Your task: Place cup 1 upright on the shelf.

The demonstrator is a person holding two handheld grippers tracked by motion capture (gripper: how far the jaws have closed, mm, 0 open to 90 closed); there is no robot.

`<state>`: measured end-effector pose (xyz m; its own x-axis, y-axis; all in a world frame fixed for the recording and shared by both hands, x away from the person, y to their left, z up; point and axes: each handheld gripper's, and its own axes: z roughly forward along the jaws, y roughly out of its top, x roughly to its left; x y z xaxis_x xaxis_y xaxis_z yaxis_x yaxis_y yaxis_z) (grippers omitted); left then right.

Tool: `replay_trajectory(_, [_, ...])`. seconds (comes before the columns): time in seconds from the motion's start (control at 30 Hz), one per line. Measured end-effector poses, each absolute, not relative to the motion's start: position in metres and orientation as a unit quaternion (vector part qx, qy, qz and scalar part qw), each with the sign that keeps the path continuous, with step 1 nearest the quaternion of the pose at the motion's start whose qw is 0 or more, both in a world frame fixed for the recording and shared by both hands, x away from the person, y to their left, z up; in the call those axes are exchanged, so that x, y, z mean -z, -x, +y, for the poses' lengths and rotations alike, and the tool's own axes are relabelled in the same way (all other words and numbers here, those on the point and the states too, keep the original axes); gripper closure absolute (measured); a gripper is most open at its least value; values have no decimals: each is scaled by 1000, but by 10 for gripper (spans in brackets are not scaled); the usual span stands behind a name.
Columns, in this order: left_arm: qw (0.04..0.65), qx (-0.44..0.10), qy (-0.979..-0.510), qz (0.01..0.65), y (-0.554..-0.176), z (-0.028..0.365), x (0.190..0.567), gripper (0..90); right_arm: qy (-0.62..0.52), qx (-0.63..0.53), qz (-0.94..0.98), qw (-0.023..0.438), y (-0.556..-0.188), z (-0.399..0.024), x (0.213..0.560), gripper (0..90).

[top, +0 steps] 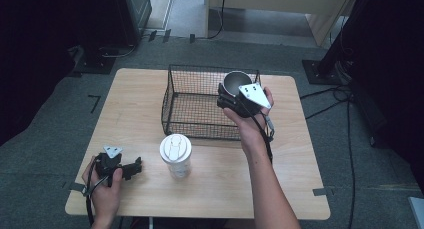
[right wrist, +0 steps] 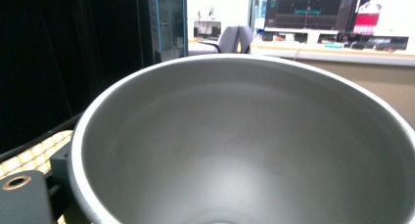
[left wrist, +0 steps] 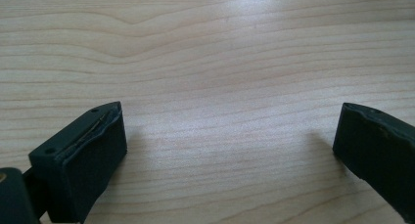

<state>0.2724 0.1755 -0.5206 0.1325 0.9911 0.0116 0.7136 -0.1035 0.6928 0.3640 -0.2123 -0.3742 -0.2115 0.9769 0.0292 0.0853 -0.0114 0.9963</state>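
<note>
Right tool (top: 231,97) pinches a metal cup (top: 237,82), held upright over the wire basket (top: 200,106). Left tool (top: 131,167) rests on the surface (top: 135,94), jaws spread, w/ the lidded jar (top: 176,155) just beside it.

High view overhead, facing table (top: 140,89); left gripper view close on tabletop; right faces room.

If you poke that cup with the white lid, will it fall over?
Maybe. The cup stands taller than it is wide, so a poke near its white lid could tip it. It looks clear, likely plastic and light, so a low push on the smooth wooden table would probably just slide it.
</note>
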Motion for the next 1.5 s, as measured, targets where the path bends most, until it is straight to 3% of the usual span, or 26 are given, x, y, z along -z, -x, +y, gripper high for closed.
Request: replay_trajectory(1.5, [277,-250,-701,608,-272,176,520,0,-528,-486,566,406,-449,-206,429,68])
